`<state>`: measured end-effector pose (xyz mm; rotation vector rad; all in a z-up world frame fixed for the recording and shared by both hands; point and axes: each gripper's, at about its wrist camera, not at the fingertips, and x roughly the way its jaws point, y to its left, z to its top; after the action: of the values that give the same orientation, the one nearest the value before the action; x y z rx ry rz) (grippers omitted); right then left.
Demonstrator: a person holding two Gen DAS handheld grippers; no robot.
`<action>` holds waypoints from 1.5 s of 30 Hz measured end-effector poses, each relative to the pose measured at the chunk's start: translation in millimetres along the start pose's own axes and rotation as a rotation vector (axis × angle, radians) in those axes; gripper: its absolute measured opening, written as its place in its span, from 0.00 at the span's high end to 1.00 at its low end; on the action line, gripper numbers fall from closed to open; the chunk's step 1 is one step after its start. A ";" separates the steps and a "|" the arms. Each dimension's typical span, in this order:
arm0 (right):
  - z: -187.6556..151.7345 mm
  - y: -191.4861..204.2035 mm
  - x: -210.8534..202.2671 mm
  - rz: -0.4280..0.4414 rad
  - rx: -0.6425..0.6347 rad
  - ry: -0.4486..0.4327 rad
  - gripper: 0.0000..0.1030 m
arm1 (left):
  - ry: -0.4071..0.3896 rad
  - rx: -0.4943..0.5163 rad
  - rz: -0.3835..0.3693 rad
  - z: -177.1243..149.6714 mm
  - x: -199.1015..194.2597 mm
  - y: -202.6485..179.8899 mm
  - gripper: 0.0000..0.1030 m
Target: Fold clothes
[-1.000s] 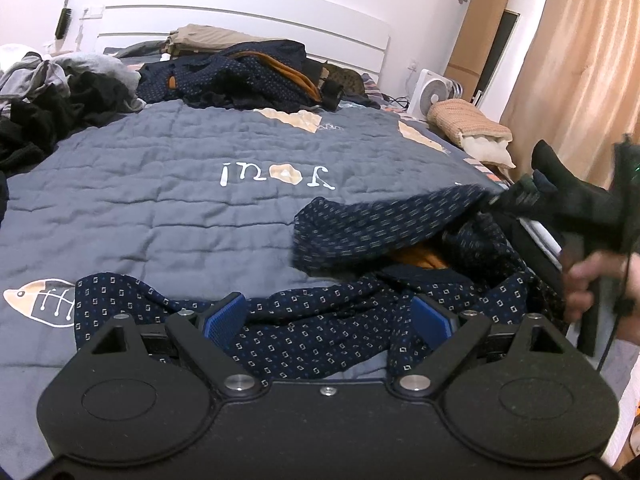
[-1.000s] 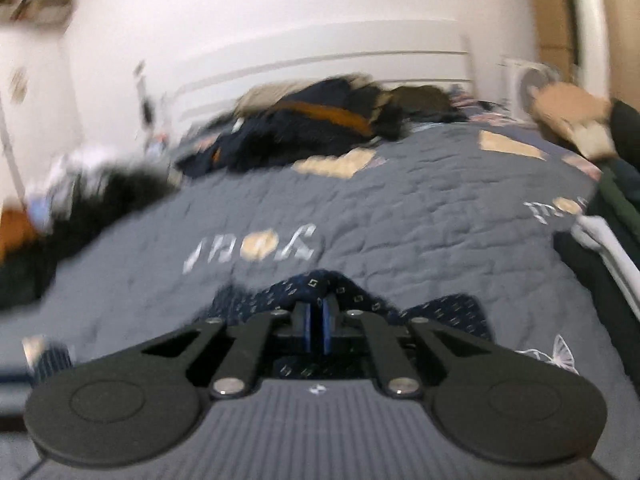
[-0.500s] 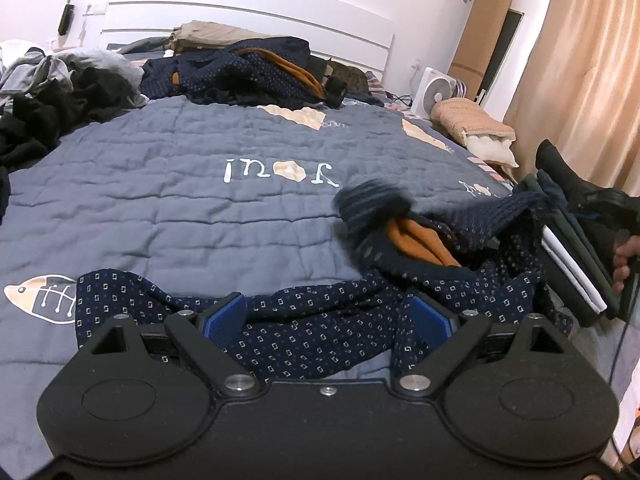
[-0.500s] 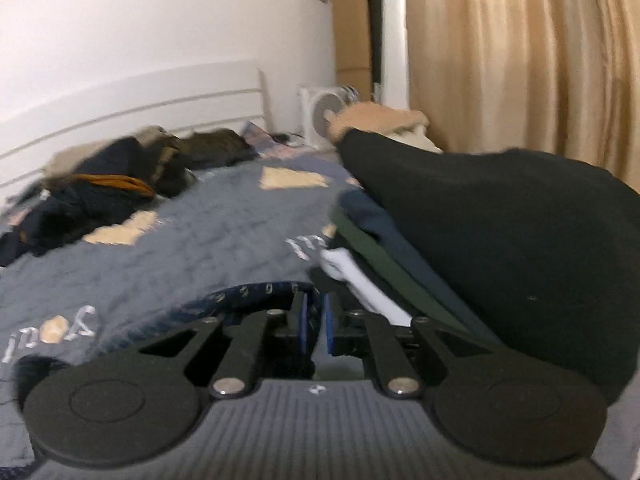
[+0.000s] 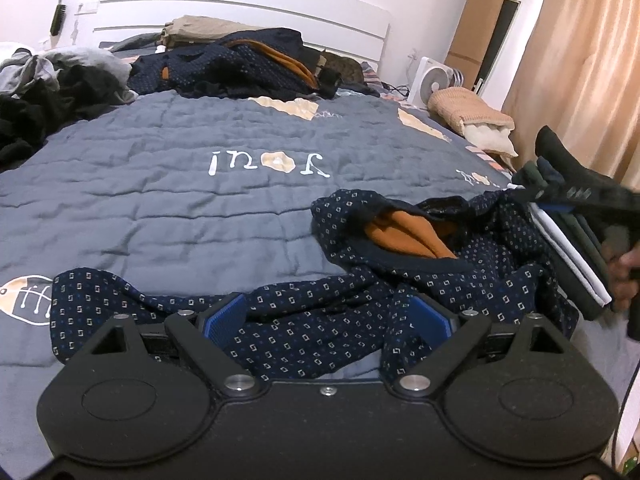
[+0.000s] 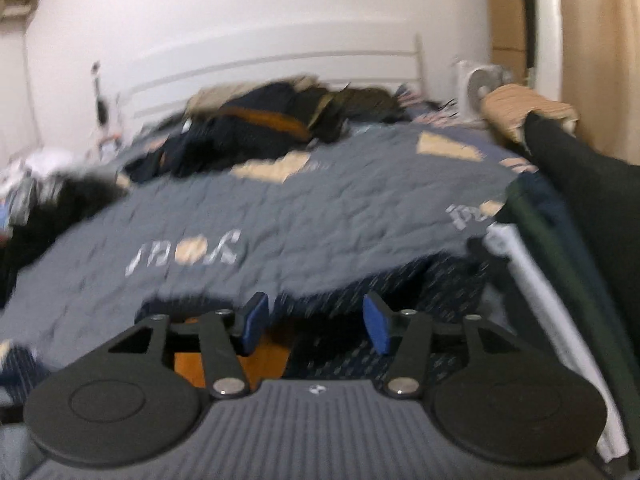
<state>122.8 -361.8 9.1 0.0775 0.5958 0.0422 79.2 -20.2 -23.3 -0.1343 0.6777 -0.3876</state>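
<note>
The left gripper (image 5: 326, 320) stands wide apart, its blue pads astride a loose fold of the navy square-dotted garment with an orange lining (image 5: 360, 300), not pressing it. That garment sprawls ahead of it on the grey quilted bedcover (image 5: 180, 200). The right gripper (image 6: 316, 322) is opening just above the same garment (image 6: 420, 280), nothing between its pads, beside a stack of folded dark and white clothes (image 6: 560, 280).
</note>
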 end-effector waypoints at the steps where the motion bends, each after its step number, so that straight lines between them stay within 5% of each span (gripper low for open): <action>1: -4.7 1.8 5.1 0.010 0.001 0.026 0.47 | 0.001 0.003 0.001 -0.5 0.5 -0.4 0.14; 8: -28.5 20.8 28.6 0.043 -0.043 0.160 0.47 | 0.000 0.072 0.084 0.5 1.3 4.8 0.13; 13: -27.6 21.5 24.4 0.054 -0.045 0.145 0.46 | 0.055 0.226 0.237 -6.6 8.8 9.7 0.08; 17: -25.1 18.0 24.3 0.062 -0.023 0.138 0.46 | 0.113 0.390 0.230 -20.8 13.8 1.6 0.08; 22: -23.5 19.4 22.0 0.096 -0.008 0.138 0.45 | 0.145 0.610 0.333 -48.2 15.5 -1.3 0.08; 29: -14.5 30.0 9.3 0.159 0.003 0.104 0.43 | 0.131 0.318 0.365 -34.6 -8.8 51.4 0.08; 35: -11.0 44.3 6.7 0.188 -0.005 0.091 0.41 | 0.076 -0.097 0.377 -17.2 -27.0 118.9 0.10; 41: -10.5 58.3 10.4 0.195 -0.019 0.098 0.40 | 0.107 -0.311 0.307 -19.4 -15.0 152.3 0.29; 45: -11.5 64.9 13.5 0.201 -0.032 0.103 0.40 | 0.109 -0.385 0.258 -22.5 -6.1 157.9 0.33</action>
<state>126.3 -295.6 -2.4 0.1047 0.6880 0.2520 108.8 127.5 -75.9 -0.3887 0.8612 -0.0126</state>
